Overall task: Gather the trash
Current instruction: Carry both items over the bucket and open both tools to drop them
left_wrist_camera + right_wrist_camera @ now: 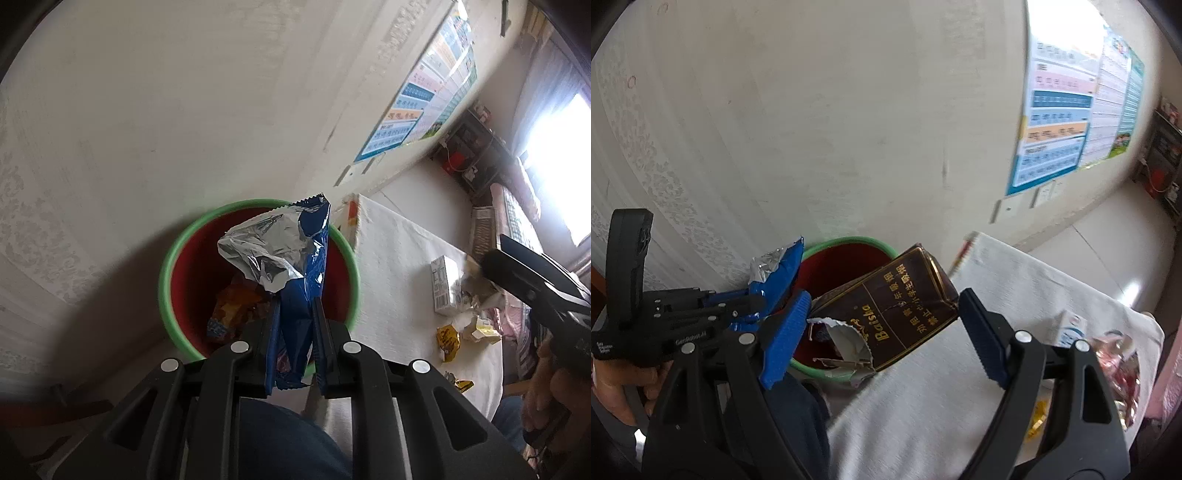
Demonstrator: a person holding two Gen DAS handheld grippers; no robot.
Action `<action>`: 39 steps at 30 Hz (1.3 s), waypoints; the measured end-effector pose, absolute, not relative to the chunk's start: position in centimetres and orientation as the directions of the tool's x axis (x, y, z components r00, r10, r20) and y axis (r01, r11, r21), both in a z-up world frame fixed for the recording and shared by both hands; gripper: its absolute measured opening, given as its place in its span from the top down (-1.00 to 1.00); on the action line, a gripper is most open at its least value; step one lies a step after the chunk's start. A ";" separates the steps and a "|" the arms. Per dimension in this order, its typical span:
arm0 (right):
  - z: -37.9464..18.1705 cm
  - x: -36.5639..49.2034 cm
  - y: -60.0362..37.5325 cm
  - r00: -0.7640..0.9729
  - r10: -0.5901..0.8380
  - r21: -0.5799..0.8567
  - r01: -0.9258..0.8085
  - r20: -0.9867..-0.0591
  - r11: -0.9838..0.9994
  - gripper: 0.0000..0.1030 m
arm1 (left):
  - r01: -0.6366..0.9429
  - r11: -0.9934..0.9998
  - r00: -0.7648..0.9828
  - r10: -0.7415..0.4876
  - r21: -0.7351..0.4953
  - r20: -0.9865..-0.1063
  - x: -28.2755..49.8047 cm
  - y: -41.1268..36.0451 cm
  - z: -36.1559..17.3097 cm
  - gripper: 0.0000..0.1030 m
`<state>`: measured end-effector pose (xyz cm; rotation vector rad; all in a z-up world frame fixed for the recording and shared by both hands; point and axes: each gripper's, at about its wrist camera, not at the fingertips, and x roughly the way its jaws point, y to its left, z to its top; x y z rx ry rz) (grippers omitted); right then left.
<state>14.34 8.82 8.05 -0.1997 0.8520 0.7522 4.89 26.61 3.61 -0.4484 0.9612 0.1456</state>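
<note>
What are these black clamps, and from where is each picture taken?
They are hand-held grippers, one in each of a person's hands, each with a camera looking along its fingers. The left camera shows the left gripper shut on a blue wrapper above the bin. The right camera shows the right gripper holding a brown box between wide jaws, also near the bin. On the table lie a white carton and small scraps of trash.

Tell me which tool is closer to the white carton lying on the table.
Right. The right tool, clamped on a brown box, is at the table's edge, nearer the white carton. The left tool, gripping a blue wrapper, is over the bin, further away.
</note>
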 end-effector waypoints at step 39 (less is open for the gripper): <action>5.3 16.3 16.7 0.345 0.523 0.158 -0.700 -0.779 0.697 -0.76 | -0.370 0.849 0.576 -0.109 -0.378 -0.810 4.5 31.4 0.3 -0.57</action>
